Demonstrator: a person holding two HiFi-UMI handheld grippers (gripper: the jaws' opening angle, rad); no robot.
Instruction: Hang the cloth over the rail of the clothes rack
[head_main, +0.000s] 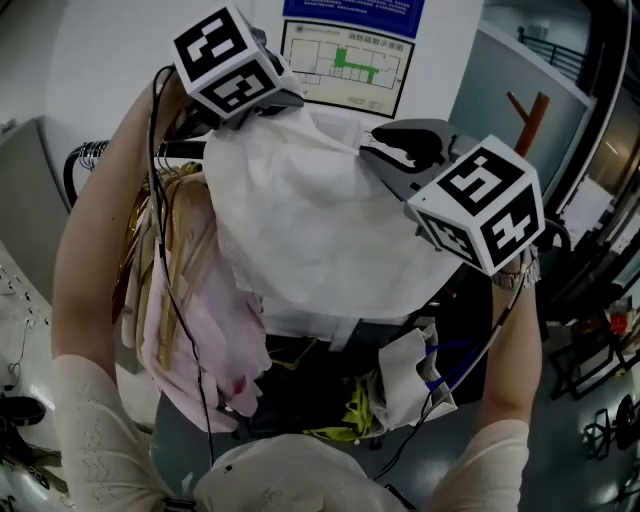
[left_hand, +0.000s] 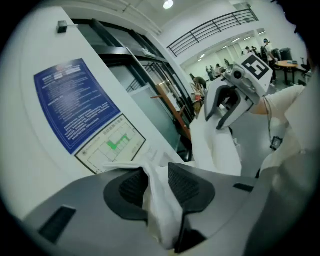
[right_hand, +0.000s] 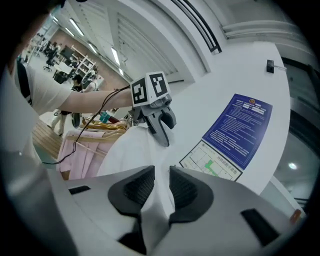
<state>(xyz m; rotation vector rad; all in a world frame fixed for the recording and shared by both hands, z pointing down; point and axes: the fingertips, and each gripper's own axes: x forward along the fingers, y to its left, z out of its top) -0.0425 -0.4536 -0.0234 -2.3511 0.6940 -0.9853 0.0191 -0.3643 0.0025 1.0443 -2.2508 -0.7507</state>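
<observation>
Across the frame's upper middle, cloth (head_main: 320, 230) drapes over the rail (head_main: 185, 150); left gripper (left_hand: 159, 187) and right gripper (right_hand: 161, 187) are both released, letting it hang.

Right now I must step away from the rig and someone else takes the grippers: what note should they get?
Left gripper: jaws apart, with the white cloth lying loose between them.
Right gripper: jaws part open around a fold of the cloth. I can't tell whether it is gripped.
Cloth: spread over the top of the clothes rack, beside the pink garments.
Done: the cloth looks draped over the rack.
Left: draw both grippers clear and check that it hangs evenly.
</observation>
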